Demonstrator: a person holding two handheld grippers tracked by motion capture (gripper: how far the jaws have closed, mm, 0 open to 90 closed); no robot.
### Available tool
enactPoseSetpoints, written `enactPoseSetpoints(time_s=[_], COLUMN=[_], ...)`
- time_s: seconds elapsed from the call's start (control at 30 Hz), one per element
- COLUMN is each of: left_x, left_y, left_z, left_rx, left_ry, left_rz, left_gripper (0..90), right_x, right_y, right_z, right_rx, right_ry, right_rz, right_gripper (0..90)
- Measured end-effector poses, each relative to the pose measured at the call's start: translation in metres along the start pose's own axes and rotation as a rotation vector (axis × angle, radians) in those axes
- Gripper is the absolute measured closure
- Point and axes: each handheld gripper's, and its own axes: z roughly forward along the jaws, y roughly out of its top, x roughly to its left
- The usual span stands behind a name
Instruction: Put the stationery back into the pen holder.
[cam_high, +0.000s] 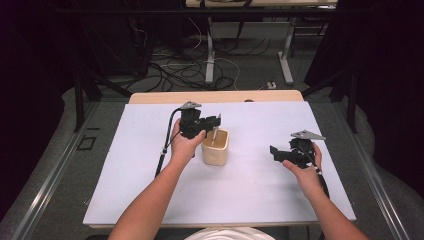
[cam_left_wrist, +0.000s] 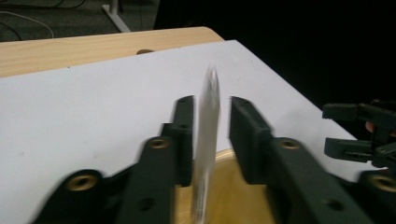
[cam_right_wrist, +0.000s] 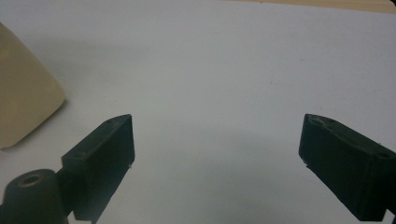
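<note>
Now the left gripper (cam_high: 216, 121) stands with jaws parted around a thin silvery metal utensil (cam_left_wrist: 205, 140) (blurred) upright in the cream square cup (cam_high: 216, 148); right gripper (cam_high: 276, 153) gapes empty over white tabletop (cam_high: 260, 190).

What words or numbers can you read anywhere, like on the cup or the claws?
None: no readable text in any view.
The cup is plain beige, no label.
The left claw and the right claw are plain black, no marks.
The shiny stick between the left claw's jaws is blurred; any print on it can't be read.
The white table bears no writing.
</note>
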Motion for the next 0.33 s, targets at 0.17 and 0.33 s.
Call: enactPoseSetpoints(time_s=[0.17,0.33], left_x=[0.001,0.009], left_y=[0.002,0.002], left_z=[-0.014,-0.031], left_rx=[-0.048,-0.060], left_ry=[0.039,0.125], left_rz=[0.003,0.049], left_gripper=[53.8,39.4], right_x=[-0.001,-0.001], right_y=[0.000,0.001], right_z=[-0.001,-0.001], right_rx=[-0.003,-0.007], right_ry=[-0.001,-0.002], right_rz=[0.005,0.001], right_gripper=[10.0,10.0])
